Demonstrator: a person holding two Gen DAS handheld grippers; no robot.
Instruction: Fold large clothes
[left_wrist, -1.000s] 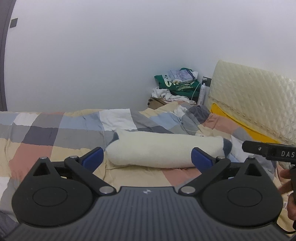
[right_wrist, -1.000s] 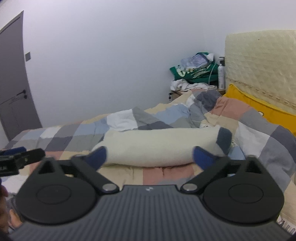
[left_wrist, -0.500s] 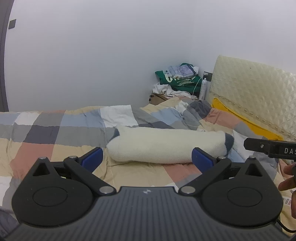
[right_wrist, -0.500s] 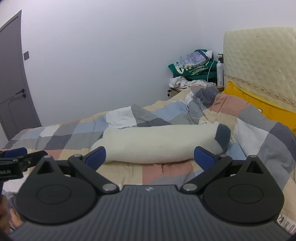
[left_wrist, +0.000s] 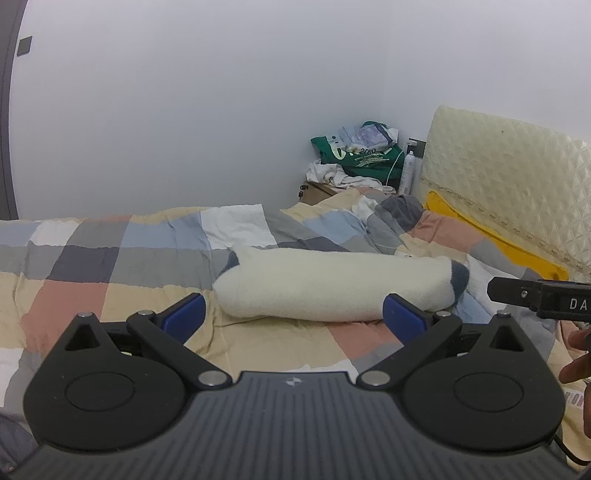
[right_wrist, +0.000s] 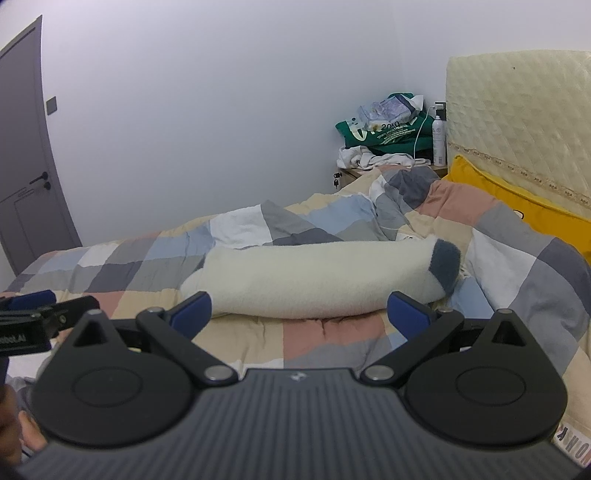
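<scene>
Two grippers, both held low over the near edge of the bed, side by side and level. Left gripper (left_wrist: 293, 314): blue pads spread wide, nothing between them. Right gripper (right_wrist: 299, 314): same, jaws splayed, empty. Each visible at the margin of the other's view, so held close together, likely squared up to the target before reaching in. Part of one hand (left_wrist: 576, 363) seen at the right edge of the left view, wrapped on the right tool's handle.

Next out: one checked quilt (right_wrist: 332, 339), patches of peach, grey, blue, cream and white, spread across the bed, rumpled toward the headboard. Serves as the working surface.

Lying across the quilt, ahead of both tools and apart from them: one cream fleece garment (left_wrist: 332, 288), bundled into a long roll running left to right, dark grey trim showing at each end. Untouched at this point; no fold yet begun, by the look of it. Roll probably needs opening out flat first, one tool at each end.

Farther back, right: one yellow pillow (right_wrist: 517, 195) against one quilted cream headboard (right_wrist: 517, 110).

Far corner: one bedside cabinet (right_wrist: 347, 175), piled with white cloth, one green bag (right_wrist: 384, 133) and one white spray bottle (right_wrist: 438, 140). Clutter, not part of the job.

Far left in the right view: one grey door (right_wrist: 26, 147), shut.
</scene>
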